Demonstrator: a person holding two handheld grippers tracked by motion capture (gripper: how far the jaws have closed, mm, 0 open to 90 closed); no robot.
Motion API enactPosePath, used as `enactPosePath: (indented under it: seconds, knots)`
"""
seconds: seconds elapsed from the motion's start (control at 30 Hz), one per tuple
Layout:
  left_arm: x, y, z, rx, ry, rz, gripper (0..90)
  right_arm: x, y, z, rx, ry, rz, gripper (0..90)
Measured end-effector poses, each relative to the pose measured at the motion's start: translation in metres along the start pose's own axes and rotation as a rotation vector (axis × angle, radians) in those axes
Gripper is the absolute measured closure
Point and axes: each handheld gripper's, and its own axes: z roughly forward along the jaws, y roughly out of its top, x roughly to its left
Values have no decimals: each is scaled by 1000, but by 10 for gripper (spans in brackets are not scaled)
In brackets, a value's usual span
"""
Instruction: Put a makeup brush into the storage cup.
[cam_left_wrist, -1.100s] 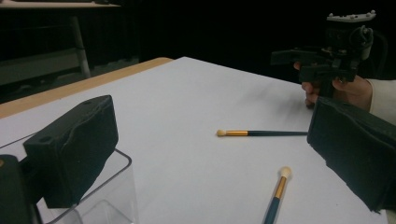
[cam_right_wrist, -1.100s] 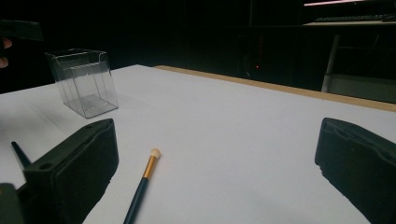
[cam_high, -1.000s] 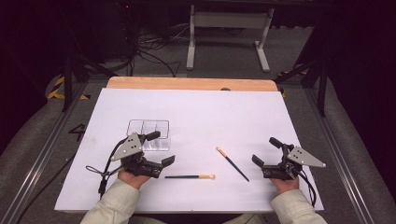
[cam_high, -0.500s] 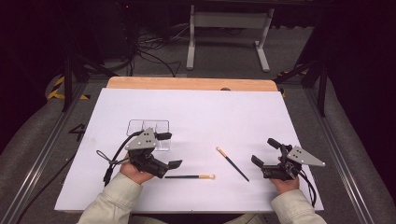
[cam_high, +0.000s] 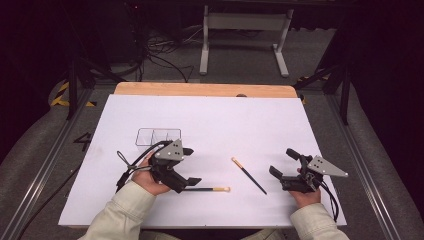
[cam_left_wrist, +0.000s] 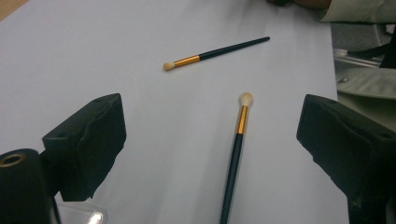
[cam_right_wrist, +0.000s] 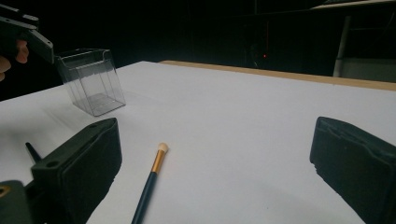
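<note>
Two small makeup brushes lie on the white table (cam_high: 210, 125), both in its near half. The first brush (cam_high: 206, 189) lies close to the near edge, left of the middle, with its pale tip toward the right. The second brush (cam_high: 249, 175) lies just right of it, slanted, with its pale tip toward the far left. A clear plastic box (cam_high: 158, 136) with compartments stands farther back, toward the left edge.

I judge that each brush is very light and stiff, with a thin, smooth black handle, a gold ferrule and a soft tip. Such a round handle can roll or slip away when a jaw pushes it from one side. The best place to take hold seems the middle of the black handle, across its length, away from the soft bristles, which could bend.

The left gripper (cam_high: 186, 181) is low over the first brush, at the handle end. In the left gripper view its jaws stand wide apart with nothing between the pads, and the handle (cam_left_wrist: 232, 169) runs between them on the table; I cannot tell if a jaw touches it. The right gripper (cam_high: 286, 166) rests near the right near corner, also wide open and holding nothing, well apart from the second brush.
</note>
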Motion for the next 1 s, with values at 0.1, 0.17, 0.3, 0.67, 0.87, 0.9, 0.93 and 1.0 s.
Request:
enactPosePath:
  seconds: [0.1,0.17,0.3,0.67,0.87,0.9,0.93,1.0]
  knots:
    - [-2,1,7,17,-17,8,117,0,0,0,1,-1,2,25]
    - [-2,1,11,34,-29,5,136,0,0,0,4,-1,4,25]
    - [-4,0,21,84,-44,18,197,0,0,0,8,-3,15,25]
    - [-5,-2,36,173,-80,26,363,-1,0,0,9,-2,15,25]
    - [-3,-4,43,212,-119,9,448,-1,0,0,10,-1,15,25]
    - [-4,-4,44,224,-120,7,454,-1,0,0,10,1,17,25]
    - [-3,-5,45,227,-123,9,467,-1,0,0,10,1,18,25]
    - [-3,-5,46,242,-127,9,482,-1,0,0,10,1,18,25]
